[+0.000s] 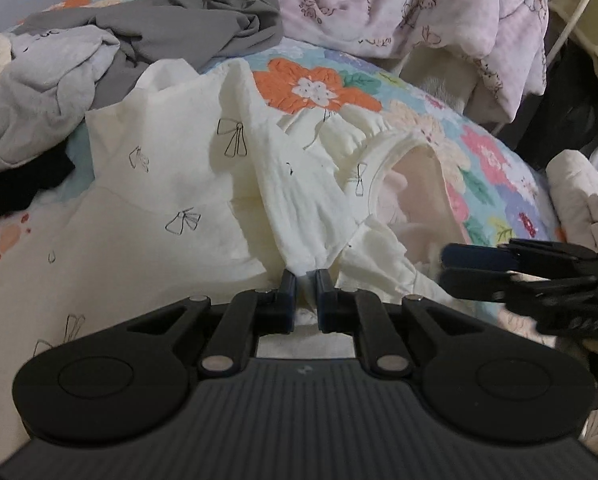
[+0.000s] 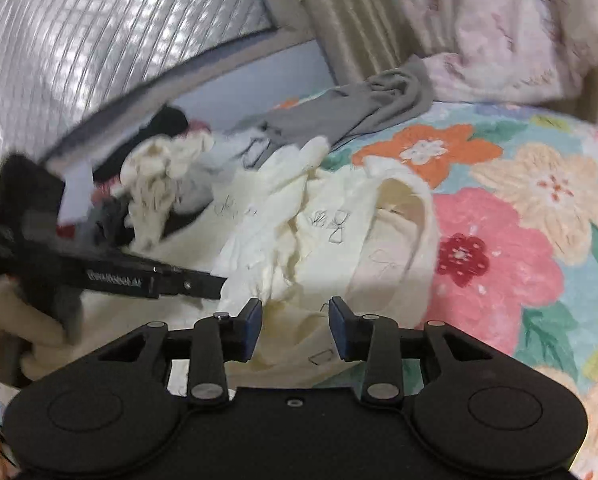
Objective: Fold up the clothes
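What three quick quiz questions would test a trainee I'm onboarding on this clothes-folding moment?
1. True or false: the left claw is shut on the cream bow-print cotton garment.
2. Is the right claw open or shut?
3. What lies behind the cream garment: A) crumpled grey top, B) blue towel, C) red cushion?

Key: 1 true; 2 open, its pads not pressing cloth; 3 A, on the flowered quilted bedspread.

text: white lettering | on: left gripper [image 2: 215, 284] side | legibility: blurred, unreadable
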`<state>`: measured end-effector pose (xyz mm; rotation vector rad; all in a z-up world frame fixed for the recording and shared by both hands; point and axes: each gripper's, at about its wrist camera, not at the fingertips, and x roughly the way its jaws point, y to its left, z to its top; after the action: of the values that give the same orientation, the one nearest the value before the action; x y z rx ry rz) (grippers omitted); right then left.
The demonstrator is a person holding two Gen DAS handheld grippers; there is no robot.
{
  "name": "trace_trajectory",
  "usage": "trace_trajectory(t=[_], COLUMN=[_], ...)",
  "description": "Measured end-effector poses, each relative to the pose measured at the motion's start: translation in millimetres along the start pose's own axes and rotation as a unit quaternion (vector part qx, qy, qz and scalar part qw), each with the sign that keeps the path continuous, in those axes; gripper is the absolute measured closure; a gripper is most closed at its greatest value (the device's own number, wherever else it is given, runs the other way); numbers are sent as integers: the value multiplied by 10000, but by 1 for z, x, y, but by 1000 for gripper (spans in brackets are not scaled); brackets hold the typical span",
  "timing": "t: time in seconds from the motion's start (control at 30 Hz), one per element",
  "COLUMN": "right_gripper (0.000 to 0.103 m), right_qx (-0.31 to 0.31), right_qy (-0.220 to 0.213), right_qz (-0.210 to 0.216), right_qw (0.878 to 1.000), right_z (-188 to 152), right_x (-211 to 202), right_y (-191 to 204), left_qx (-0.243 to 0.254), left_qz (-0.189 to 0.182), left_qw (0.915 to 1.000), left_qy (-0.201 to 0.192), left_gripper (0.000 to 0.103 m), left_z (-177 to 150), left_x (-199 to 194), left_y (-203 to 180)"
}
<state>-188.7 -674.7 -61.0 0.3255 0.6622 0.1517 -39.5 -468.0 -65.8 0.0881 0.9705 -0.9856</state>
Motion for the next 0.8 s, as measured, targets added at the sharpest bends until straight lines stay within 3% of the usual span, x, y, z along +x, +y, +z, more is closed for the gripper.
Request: trace_trajectory(t=[0.1,0.13,0.3,0.4,0.47,0.57,0.7,0.73,0.77,0.8], right_gripper=[63,70,80,80,80,80,79,78,78,78], right_qx=[-396,-486,-459,-503,-563,-618,-587,-476,-387,-339], right_qy=[74,78,26,119,182,227,377,456,530,553], right_qz=[98,194,691,775,846,966,1236,1328,1405,1406], right_qw=[9991,9986,9965,9957,9947,9931,9899,9889,9879,9879], right_z=[-4,-4,-5,-8,-10,-11,-9,-8,-7,-6], right_x=[10,14,27,34,35,32,27,23,19,14], right_y=[13,18,32,41,46,50,50,46,43,39], left_qx=[35,68,425,643,652,850,920,864,861,913], left_qz=[65,87,209,42,-121,-228,-4,45,159,261], left_qw=[10000,9999,9988,9978,9976,9961,9949,9950,9946,9936], left_qy=[40,28,-102,-169,-222,-11,416,497,564,610], left_gripper=[93,93,89,68,48,37,40,54,80,84], left_z=[-3,-3,5,11,13,13,6,4,1,-1], left_x=[-6,-9,-32,-45,-51,-43,-18,-14,-12,-11], left_y=[1,0,-12,-21,-26,-35,-32,-28,-25,-23])
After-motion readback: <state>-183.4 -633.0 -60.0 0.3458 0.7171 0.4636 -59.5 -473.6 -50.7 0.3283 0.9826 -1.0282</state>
